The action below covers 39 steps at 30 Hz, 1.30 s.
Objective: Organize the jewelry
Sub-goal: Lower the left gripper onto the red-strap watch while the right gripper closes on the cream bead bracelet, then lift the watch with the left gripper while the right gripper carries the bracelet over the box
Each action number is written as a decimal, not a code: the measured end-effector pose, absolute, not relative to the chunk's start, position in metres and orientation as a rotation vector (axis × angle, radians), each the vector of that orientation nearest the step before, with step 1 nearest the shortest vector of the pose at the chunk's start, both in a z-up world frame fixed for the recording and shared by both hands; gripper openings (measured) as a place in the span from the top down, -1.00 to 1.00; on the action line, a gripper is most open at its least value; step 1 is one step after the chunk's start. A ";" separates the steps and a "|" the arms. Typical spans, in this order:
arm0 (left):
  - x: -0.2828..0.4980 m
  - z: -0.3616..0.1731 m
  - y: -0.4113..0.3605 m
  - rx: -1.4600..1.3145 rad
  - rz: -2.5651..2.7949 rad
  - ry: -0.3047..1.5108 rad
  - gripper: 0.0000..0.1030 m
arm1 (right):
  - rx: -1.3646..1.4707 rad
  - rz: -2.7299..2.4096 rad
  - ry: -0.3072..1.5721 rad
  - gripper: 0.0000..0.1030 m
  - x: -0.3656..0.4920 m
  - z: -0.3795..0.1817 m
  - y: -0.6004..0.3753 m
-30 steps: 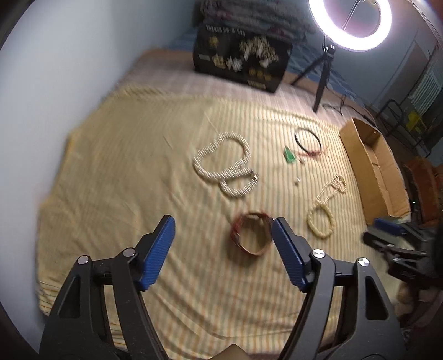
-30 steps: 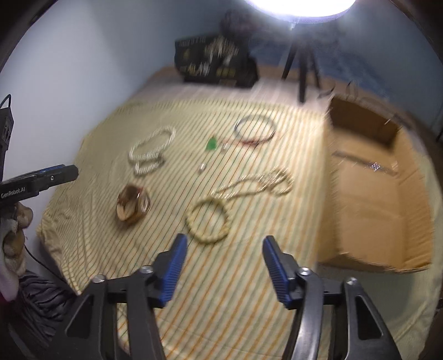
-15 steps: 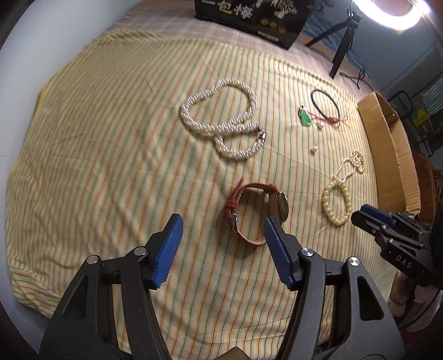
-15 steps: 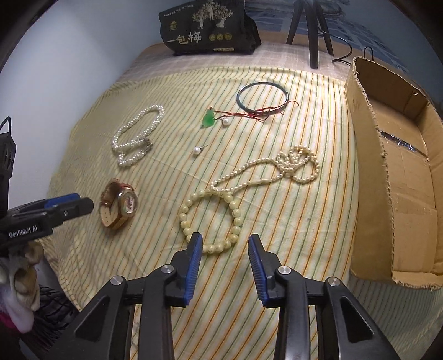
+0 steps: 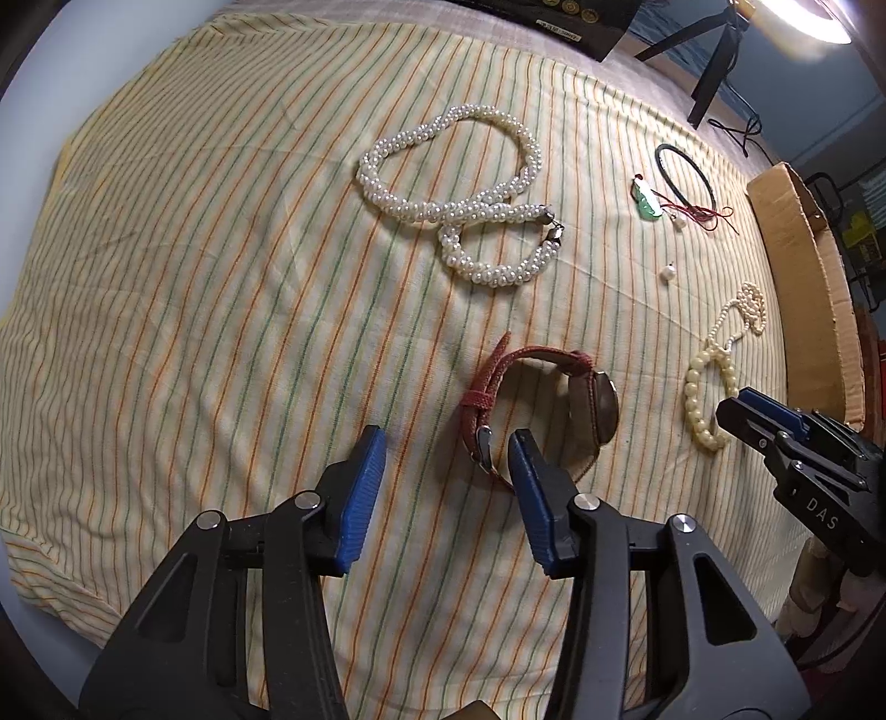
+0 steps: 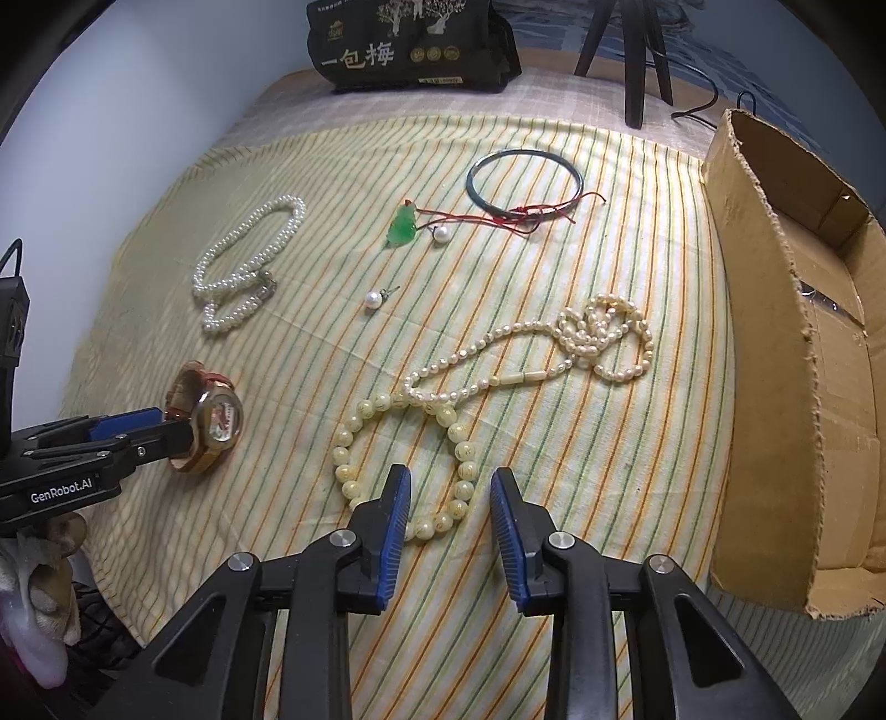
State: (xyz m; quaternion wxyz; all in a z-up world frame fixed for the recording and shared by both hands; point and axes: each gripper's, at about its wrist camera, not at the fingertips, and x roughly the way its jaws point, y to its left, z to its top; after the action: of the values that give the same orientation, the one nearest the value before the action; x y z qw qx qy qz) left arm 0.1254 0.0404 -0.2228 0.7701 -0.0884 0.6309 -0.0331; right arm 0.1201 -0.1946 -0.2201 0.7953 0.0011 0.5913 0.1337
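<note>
A red-strapped watch [image 5: 598, 404] stands on edge on the striped cloth [image 5: 221, 277]. My left gripper [image 5: 447, 437] points down at it. Its jaws are closing with the strap's buckle end between them, and the pads are clear of the strap. In the right wrist view the left gripper's fingertip [image 6: 166, 432] reaches the watch [image 6: 219, 423]. A cream bead bracelet [image 6: 343, 472] lies under my right gripper [image 6: 449, 473]. Those jaws are closing too, with the bracelet's near right beads between the pads and untouched.
On the cloth also lie a white pearl necklace [image 5: 459, 188], a green pendant on red cord [image 6: 404, 227], a dark bangle [image 6: 469, 183], a loose pearl earring [image 6: 374, 299] and a thin cream necklace [image 6: 554, 354]. An open cardboard box [image 6: 775, 332] stands at the right, a black bag [image 6: 415, 44] at the back.
Both grippers have come down close to the cloth and their jaws have narrowed. The left one now straddles the watch strap, the right one the bracelet's near beads.
</note>
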 end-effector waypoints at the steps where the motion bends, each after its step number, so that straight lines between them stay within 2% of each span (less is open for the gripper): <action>1: 0.126 -0.224 0.040 -0.187 -0.071 1.368 0.08 | 0.000 0.286 1.274 0.40 0.121 -0.222 -0.194; 6: 0.129 -0.227 0.033 -0.145 -0.063 1.356 0.10 | -0.037 0.276 1.264 0.43 0.124 -0.227 -0.186; 8: 0.130 -0.226 0.030 -0.134 -0.056 1.347 0.24 | -0.050 0.281 1.256 0.55 0.123 -0.227 -0.183; 11: 0.133 -0.226 0.027 -0.123 -0.059 1.338 0.52 | -0.031 0.290 1.250 0.85 0.122 -0.226 -0.185; 13: 0.132 -0.225 0.026 -0.127 -0.066 1.336 0.80 | -0.011 0.298 1.251 0.89 0.121 -0.225 -0.186; 14: 0.131 -0.225 0.026 -0.128 -0.069 1.337 0.85 | 0.005 0.303 1.252 0.89 0.120 -0.225 -0.188; 25: 0.117 -0.207 0.022 -0.122 -0.113 1.286 0.87 | 0.028 0.355 1.170 0.90 0.100 -0.184 -0.189; 39: 0.108 -0.158 -0.001 -0.123 -0.188 1.162 0.87 | 0.054 0.344 1.034 0.90 0.082 -0.128 -0.205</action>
State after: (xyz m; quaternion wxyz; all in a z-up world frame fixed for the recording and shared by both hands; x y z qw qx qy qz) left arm 0.1082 -0.0006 -0.1584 0.8301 -0.0579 0.5475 -0.0885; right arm 0.0820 -0.2050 -0.1285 0.8548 0.0259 0.4919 0.1635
